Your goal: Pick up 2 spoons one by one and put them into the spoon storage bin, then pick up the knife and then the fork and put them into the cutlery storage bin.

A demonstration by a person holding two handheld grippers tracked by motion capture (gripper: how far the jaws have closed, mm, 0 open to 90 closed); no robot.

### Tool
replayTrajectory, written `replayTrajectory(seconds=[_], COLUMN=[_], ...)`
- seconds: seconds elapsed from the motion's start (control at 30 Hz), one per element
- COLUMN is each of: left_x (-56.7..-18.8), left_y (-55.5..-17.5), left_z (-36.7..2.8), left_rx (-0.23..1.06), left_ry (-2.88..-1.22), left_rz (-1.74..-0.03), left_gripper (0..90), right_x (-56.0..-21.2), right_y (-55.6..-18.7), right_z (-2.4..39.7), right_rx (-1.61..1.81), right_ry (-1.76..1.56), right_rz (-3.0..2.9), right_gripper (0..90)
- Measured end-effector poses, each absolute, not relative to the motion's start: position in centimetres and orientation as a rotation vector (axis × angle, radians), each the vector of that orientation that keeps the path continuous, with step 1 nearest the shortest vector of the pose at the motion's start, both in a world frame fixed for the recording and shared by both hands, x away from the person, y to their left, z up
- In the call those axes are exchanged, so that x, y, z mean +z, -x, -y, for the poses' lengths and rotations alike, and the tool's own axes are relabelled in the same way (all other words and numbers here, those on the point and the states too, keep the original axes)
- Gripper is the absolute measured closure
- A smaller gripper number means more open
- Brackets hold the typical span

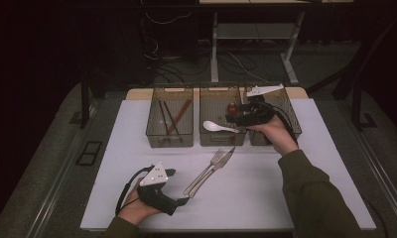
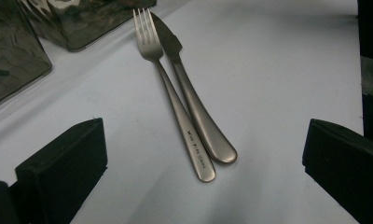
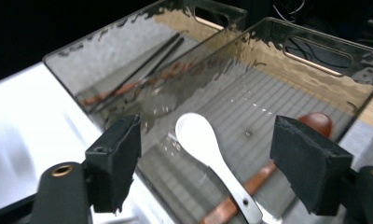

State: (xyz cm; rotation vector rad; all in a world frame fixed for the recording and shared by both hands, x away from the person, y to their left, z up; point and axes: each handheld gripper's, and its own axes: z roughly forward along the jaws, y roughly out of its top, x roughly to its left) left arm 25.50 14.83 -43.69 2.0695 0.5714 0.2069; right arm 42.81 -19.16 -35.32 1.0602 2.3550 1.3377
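Looks like cutlery sorting: the right gripper [image 1: 234, 115] hangs over the middle bin [image 1: 223, 140] with jaws wide apart, the white spoon [image 3: 208, 156] lying loose inside, while the left gripper [image 1: 182, 202], jaws also wide, lines up on the fork [image 2: 173, 95] and knife [image 2: 194, 102] side by side on the near surface [image 1: 296, 198].

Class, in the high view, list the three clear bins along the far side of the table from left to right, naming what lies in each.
Left bin with chopsticks → middle bin with white spoon → right bin, where the right gripper hovers.
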Motion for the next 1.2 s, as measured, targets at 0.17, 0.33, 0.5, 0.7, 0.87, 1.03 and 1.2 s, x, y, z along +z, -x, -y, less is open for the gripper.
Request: replayTrajectory(seconds=[0.17, 0.33, 0.5, 0.7, 0.87, 1.03, 1.2], left_x=[-43.7, -43.7, -43.7, -43.6, -43.6, -43.6, -43.5], left_y=[-25.5, -25.5, -25.5, -25.6, -25.6, -25.6, -25.6], left_z=[-14.8, -14.8, -14.8, -14.8, -14.7, -14.7, -14.6], left_rx=[0.21, 0.21, 0.214, 0.219, 0.222, 0.227, 0.23], left_ry=[-2.064, -2.065, -2.068, -2.073, -2.079, -2.075, -2.073], left_rz=[-0.574, -0.578, -0.582, -0.584, -0.582, -0.585, -0.587], left_gripper=[0.0, 0.0, 0.0, 0.0, 0.0, 0.0, 0.0], right_x=[-35.4, -35.8, -36.6, -37.8, -38.9, -39.9, -40.7], right_y=[-41.1, -39.5, -37.9, -36.0, -34.2, -32.5, -30.9], right_z=[19.8, 20.9, 22.1, 23.3, 24.3, 25.4, 26.8], right_rx=[1.373, 1.401, 1.419, 1.423, 1.429, 1.417, 1.427], right_ry=[-1.036, -1.049, -1.048, -1.057, -1.082, -1.088, -1.106], right_rz=[-2.342, -2.32, -2.298, -2.295, -2.282, -2.288, -2.276], right_gripper=[19.8, 19.0, 19.0, 18.8, 18.7, 18.7, 18.7])
